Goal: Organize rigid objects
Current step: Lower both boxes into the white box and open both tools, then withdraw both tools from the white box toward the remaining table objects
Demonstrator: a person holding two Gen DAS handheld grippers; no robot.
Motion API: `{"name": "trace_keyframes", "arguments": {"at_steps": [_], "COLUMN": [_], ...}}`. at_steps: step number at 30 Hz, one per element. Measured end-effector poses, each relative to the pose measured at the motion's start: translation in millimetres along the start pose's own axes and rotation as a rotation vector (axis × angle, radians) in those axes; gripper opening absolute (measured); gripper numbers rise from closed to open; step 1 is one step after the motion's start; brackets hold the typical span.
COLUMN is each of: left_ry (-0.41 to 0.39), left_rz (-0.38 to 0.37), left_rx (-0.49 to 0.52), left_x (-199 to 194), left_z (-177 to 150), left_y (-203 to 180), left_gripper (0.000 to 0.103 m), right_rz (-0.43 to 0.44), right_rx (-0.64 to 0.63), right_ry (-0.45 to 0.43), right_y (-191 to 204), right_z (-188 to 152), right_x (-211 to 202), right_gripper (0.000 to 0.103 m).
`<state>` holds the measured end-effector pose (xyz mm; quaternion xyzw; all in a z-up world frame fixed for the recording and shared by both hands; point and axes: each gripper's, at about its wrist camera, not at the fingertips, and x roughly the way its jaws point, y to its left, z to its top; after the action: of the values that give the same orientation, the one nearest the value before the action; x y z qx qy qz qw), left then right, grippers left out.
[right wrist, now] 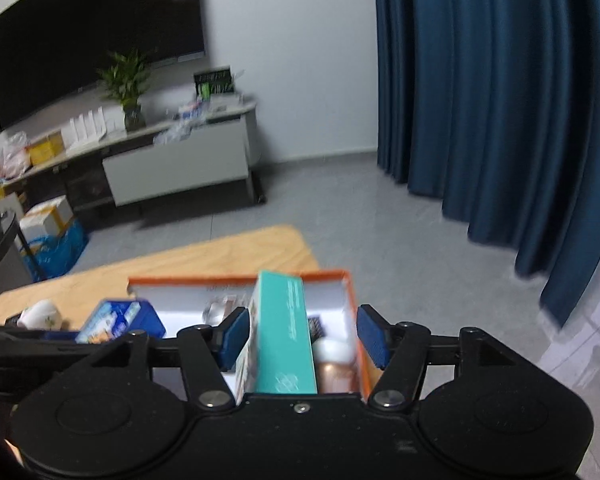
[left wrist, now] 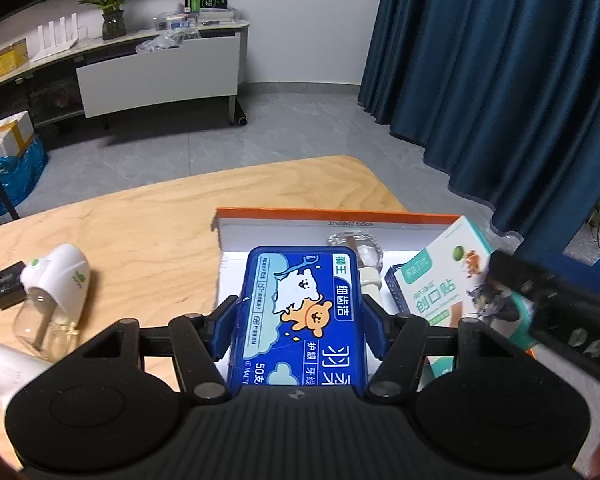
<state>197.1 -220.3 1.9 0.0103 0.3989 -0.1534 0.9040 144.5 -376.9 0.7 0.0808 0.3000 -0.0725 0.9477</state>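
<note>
The orange box (right wrist: 350,286) holds bottles, seemingly; the teal carton (right wrist: 286,332) stands loose between the right gripper's (right wrist: 300,334) parted pads, while the left gripper (left wrist: 300,326) clamps the blue floss case (left wrist: 300,316).

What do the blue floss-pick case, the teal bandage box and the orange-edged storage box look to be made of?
Blue floss-pick case: likely glossy hard plastic, given its rounded moulded corners and sheen. Teal bandage box: printed paperboard, with sharp folded edges and a matte face. Orange-edged storage box: probably cardboard, with thin flat walls, white inside.
</note>
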Motion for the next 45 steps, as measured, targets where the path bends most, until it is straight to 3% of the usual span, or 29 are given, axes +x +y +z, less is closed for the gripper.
{"name": "trace_keyframes", "arguments": {"at_steps": [8, 11, 30, 45], "left_ry": [0.007, -0.005, -0.040, -0.049], "left_rz": [-0.007, 0.010, 0.053, 0.128], "left_rx": [0.021, 0.025, -0.036, -0.115], "left_x": [15, 14, -49, -86], "left_z": [4, 4, -6, -33], "left_y": [-8, -7, 18, 70], "left_gripper": [0.065, 0.073, 0.082, 0.083], "right_rz": [-0.011, -0.013, 0.006, 0.124], "right_rx": [-0.019, -0.029, -0.085, -0.161], "right_ry": [-0.080, -0.084, -0.008, 0.042], "right_y": [-7, -5, 26, 85], "right_z": [6, 7, 0, -13], "right_x": [-12, -14, -42, -55], "right_gripper": [0.076, 0.077, 0.080, 0.081]}}
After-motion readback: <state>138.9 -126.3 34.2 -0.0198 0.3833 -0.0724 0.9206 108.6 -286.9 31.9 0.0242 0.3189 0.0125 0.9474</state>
